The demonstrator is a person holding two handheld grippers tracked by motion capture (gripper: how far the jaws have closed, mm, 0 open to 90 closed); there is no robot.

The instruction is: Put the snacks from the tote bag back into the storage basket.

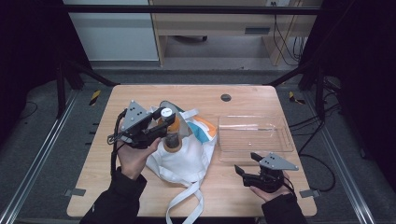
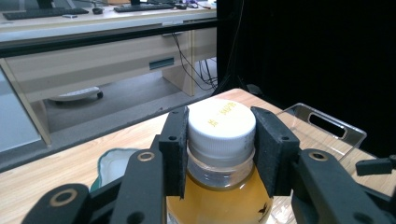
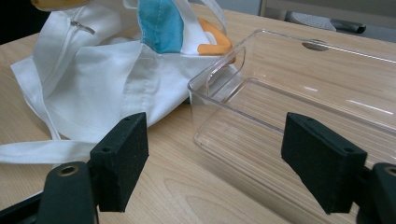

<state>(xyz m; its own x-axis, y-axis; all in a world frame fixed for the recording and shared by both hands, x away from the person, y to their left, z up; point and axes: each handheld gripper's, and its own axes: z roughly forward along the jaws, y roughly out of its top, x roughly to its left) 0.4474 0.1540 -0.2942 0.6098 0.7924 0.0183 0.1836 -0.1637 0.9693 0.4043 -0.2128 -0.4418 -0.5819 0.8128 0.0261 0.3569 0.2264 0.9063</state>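
Observation:
A bottle (image 1: pixel 172 135) of amber liquid with a white cap (image 2: pixel 220 122) is held just above the white cloth bag (image 1: pixel 187 156). My left gripper (image 1: pixel 167 122) is shut on the bottle, its pads (image 2: pixel 175 140) pressing on the cap and neck from both sides. The bag lies on the table with blue and orange patches (image 3: pixel 159 23) and a long strap (image 1: pixel 187 200) trailing toward the front edge. My right gripper (image 1: pixel 246 162) sits low at the front right, open with nothing between its pads (image 3: pixel 123 158). It faces the near corner of a clear plastic tray (image 3: pixel 224 65).
The clear tray (image 1: pixel 256 116) stands on the right half of the wooden table (image 1: pixel 140 98) and holds nothing. A dark round grommet (image 1: pixel 226 97) sits near the far edge. Black frame bars and a desk stand beyond the table.

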